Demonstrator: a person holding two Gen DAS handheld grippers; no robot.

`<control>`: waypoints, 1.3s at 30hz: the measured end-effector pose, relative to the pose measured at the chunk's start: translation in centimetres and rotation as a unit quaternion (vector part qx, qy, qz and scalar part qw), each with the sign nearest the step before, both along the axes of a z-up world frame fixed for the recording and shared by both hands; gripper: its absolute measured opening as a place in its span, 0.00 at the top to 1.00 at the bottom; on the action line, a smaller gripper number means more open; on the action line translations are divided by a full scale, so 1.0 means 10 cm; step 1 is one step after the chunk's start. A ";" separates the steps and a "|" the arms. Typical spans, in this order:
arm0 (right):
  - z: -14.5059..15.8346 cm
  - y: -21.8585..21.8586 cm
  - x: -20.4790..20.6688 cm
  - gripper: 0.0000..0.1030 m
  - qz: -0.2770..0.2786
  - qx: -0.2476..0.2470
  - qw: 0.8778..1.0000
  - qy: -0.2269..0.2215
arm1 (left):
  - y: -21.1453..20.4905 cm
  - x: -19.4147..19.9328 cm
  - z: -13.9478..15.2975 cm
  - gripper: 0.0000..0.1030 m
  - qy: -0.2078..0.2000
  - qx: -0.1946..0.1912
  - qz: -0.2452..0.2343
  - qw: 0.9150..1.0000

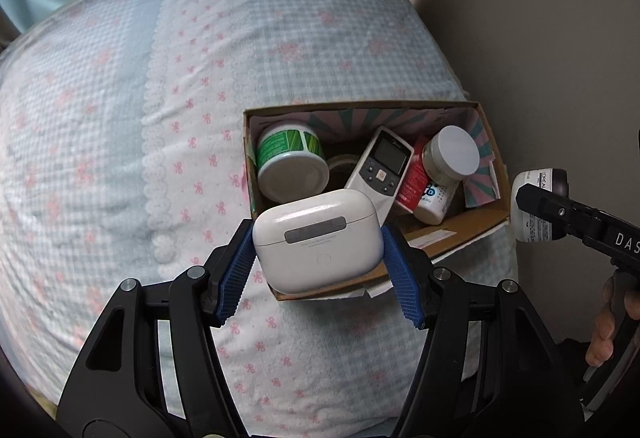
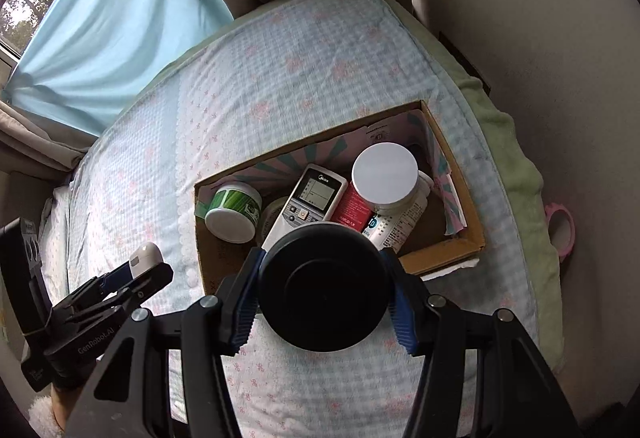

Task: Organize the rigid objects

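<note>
An open cardboard box [image 1: 456, 238] [image 2: 444, 252] sits on the bed. Inside lie a green-labelled jar [image 1: 288, 162] [image 2: 234, 212], a white remote [image 1: 380, 168] [image 2: 308, 202], a red pack [image 1: 412, 178] [image 2: 354, 210] and a white-capped bottle [image 1: 444, 166] [image 2: 390, 194]. My left gripper [image 1: 318, 258] is shut on a white earbud case [image 1: 316, 240], held over the box's near left corner; it also shows in the right wrist view [image 2: 146, 258]. My right gripper [image 2: 322, 298] is shut on a black-lidded jar [image 2: 322, 286], held above the box's near edge; the jar shows at the right of the left wrist view [image 1: 540, 206].
The bed [image 1: 120, 118] [image 2: 280, 58] has a pale checked cover with pink bows. A wall [image 1: 560, 38] runs along its right side, curtains [image 2: 100, 18] stand behind. A pink tape roll [image 2: 562, 228] lies between bed and wall.
</note>
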State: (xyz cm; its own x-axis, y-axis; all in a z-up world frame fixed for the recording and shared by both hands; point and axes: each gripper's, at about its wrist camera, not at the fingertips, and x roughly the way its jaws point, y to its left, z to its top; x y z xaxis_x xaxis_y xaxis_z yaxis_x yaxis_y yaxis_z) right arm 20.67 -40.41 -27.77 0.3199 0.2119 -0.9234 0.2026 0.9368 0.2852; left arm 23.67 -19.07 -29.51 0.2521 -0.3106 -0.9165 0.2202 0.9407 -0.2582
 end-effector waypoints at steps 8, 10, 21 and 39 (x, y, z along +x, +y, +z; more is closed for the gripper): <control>-0.58 0.09 0.33 0.49 0.047 0.035 0.997 0.057 | -0.17 0.12 -0.49 0.42 0.036 0.037 -0.013 0.999; -0.74 0.13 0.38 0.49 0.054 0.036 0.995 0.075 | -0.20 0.12 -0.59 0.42 0.045 0.045 -0.018 0.998; -1.24 0.15 0.46 0.49 0.062 0.060 0.988 0.131 | -0.32 0.13 -0.87 0.35 0.066 0.073 -0.037 0.994; -0.90 -0.06 0.22 0.00 -0.022 0.056 0.992 0.110 | -0.01 -0.16 -0.42 0.00 0.050 0.048 -0.026 0.997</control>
State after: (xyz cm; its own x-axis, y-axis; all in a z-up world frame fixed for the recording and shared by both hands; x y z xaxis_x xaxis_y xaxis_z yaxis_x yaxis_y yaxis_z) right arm 22.88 -40.98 -36.76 0.1239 0.3076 -0.9434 0.3121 0.8904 0.3313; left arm 22.11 -19.20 -33.68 0.1443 -0.2303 -0.9624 0.2464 0.9503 -0.1905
